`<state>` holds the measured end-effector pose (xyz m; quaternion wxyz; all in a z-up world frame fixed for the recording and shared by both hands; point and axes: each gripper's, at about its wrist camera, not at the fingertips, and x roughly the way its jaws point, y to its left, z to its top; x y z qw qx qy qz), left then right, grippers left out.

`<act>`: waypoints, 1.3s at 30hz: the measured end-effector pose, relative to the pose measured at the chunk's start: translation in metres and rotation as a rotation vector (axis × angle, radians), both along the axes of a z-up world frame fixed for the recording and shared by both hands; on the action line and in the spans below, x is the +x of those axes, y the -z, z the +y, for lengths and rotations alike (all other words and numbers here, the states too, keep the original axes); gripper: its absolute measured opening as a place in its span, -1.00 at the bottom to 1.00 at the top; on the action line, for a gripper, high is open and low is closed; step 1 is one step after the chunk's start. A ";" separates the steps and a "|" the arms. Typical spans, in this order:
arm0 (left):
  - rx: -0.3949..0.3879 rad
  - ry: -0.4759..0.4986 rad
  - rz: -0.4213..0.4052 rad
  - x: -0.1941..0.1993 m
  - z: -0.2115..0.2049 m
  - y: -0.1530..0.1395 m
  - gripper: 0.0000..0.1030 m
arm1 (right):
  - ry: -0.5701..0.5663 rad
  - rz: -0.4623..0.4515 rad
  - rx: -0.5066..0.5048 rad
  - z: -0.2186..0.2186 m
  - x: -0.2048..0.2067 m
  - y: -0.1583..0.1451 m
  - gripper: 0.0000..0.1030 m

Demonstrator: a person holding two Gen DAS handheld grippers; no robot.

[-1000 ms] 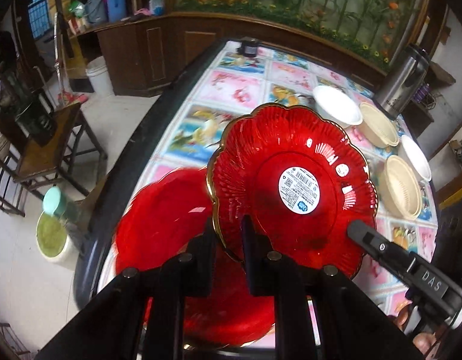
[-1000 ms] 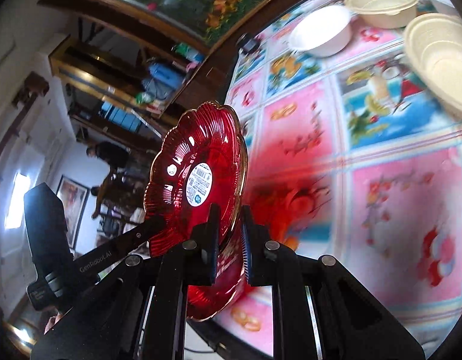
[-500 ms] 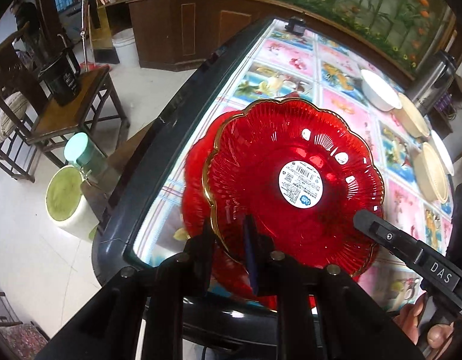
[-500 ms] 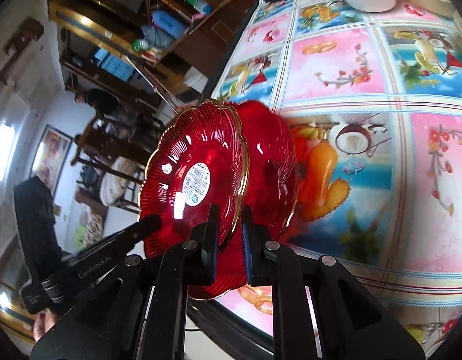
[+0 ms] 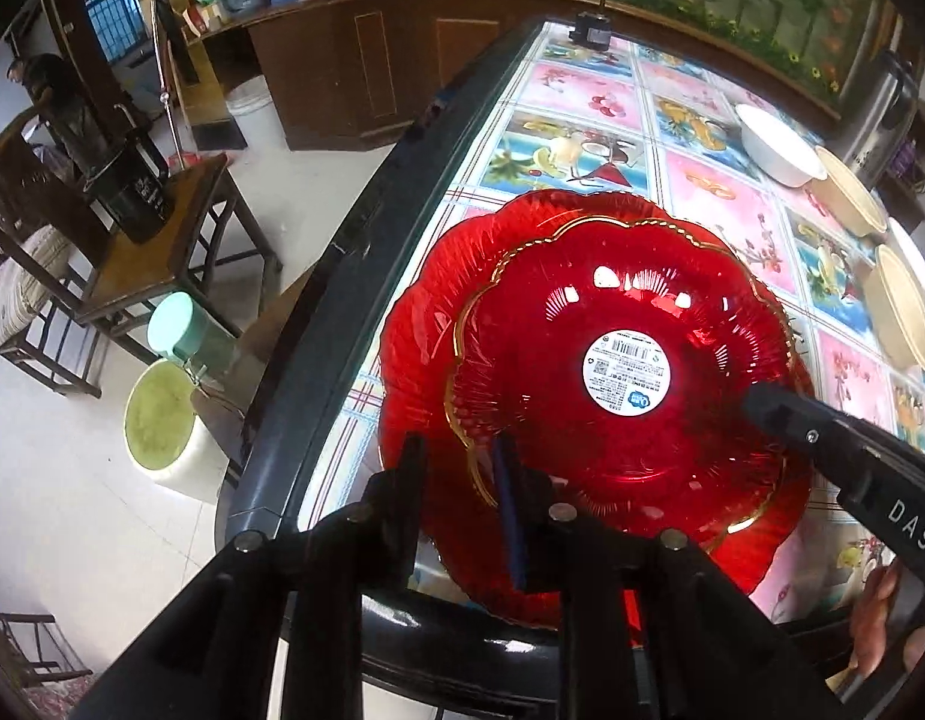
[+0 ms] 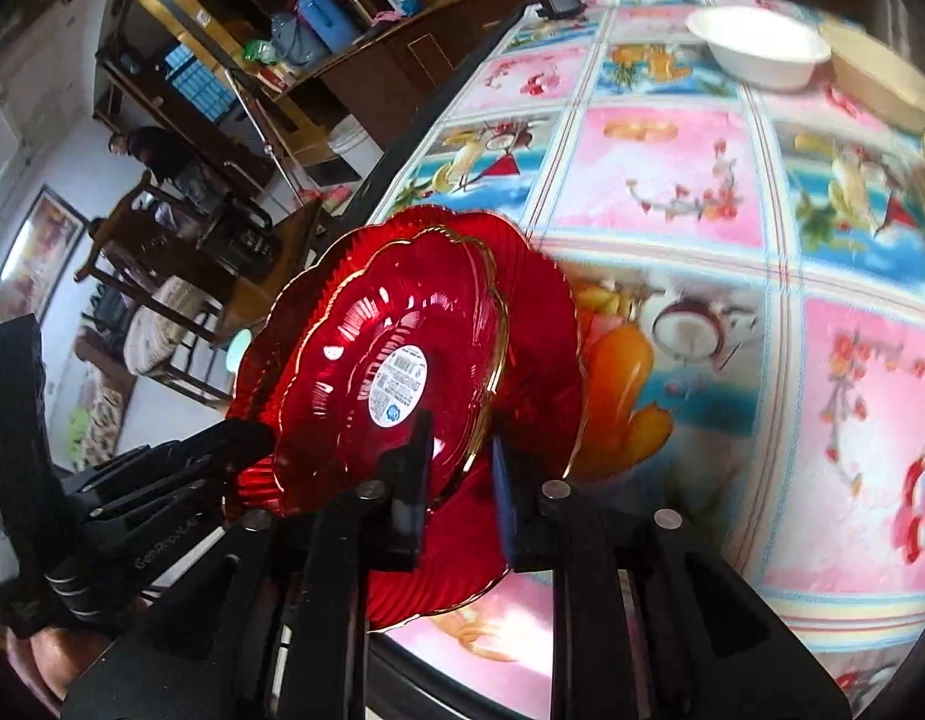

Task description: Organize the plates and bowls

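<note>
1. The upper red scalloped glass plate with gold rim and white barcode sticker (image 5: 624, 372) sits nested on a larger red fluted glass plate (image 5: 420, 324), at the near edge of the tabletop (image 5: 588, 102) with its fruit-print cover. Both overhang the dark rim slightly.
2. Left gripper (image 5: 459, 480): jaws parted, straddling the near rim of the stack, with a visible gap on both sides.
3. Right gripper (image 6: 459, 468): jaws likewise parted around the gold rim, not pinching.
4. Judged step: stacking the two red plates, at the release.
5. Next move calls for drawing both grippers straight back off the rim without dragging the stack over the edge.
6. Farther off: a white bowl (image 5: 777, 147) and cream bowls (image 5: 852, 192), well apart from the plates and likely next.
</note>
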<state>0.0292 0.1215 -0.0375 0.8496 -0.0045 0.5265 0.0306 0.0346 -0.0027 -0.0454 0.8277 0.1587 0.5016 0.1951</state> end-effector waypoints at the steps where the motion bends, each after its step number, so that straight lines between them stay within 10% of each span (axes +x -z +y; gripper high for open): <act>1: 0.005 -0.003 -0.004 0.000 0.001 -0.001 -0.56 | -0.003 -0.003 -0.013 0.000 -0.001 -0.003 -0.60; 15: 0.008 -0.116 -0.222 -0.030 0.001 -0.045 -0.48 | 0.100 -0.175 0.104 -0.078 -0.010 -0.030 -0.11; 19: -0.006 -0.062 -0.340 -0.039 -0.034 -0.061 0.52 | 0.143 -0.190 0.106 -0.106 -0.016 -0.020 -0.11; 21: -0.014 -0.016 -0.368 -0.039 -0.053 -0.063 0.57 | 0.172 -0.189 0.107 -0.124 -0.021 -0.016 -0.11; 39: -0.158 0.312 -0.143 0.013 -0.233 -0.033 0.57 | 0.526 -0.238 0.184 -0.314 -0.068 -0.008 -0.06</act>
